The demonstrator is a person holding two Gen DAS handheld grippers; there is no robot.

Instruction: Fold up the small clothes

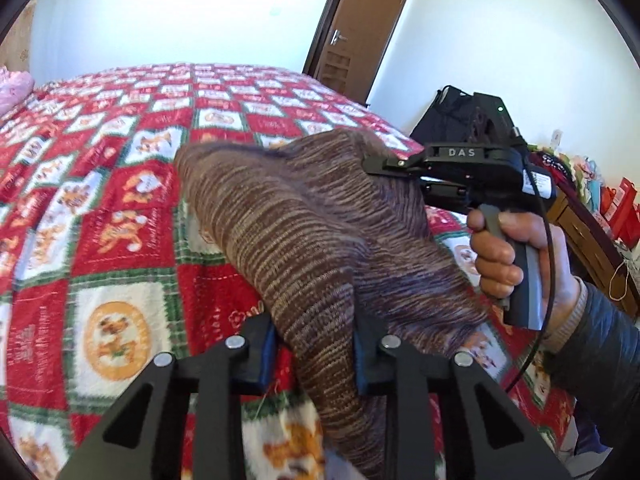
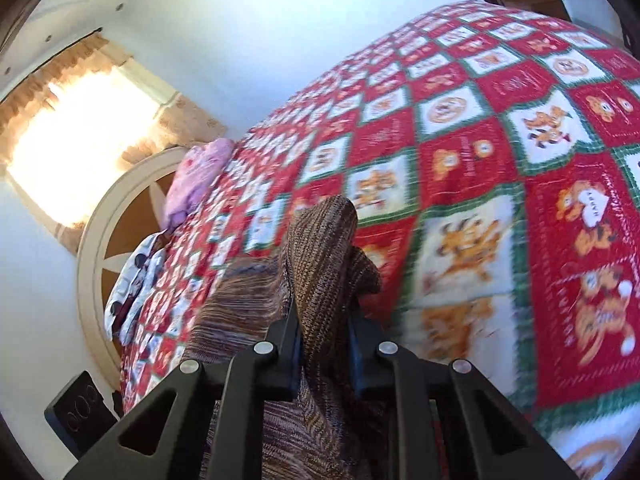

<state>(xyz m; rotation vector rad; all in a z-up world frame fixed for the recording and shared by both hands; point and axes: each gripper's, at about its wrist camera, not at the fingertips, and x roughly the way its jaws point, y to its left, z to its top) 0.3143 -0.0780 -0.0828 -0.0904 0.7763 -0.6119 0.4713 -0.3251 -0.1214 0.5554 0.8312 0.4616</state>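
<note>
Left wrist view: brown striped knitted garment (image 1: 304,216) is pinched by left claw (image 1: 314,354) and right claw (image 1: 374,170); thin bunched holds may slip, dropping it onto the red patchwork bedspread (image 1: 100,184)

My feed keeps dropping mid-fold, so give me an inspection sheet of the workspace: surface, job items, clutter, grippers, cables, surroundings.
Surface: bed under a red, white and green checked blanket with cartoon animals.
Job's things: one brown striped knitted garment, lifted above the blanket and stretched between both grippers.
Clutter: pink bundle and white patterned cloth near the round headboard.
Grippers: left gripper shut on the garment; right gripper shut on another part of it.
Cables: black cable looping past the hand holding the right gripper.
Surroundings: brown door, black bag, wooden furniture with colourful items, bright curtained window.
</note>
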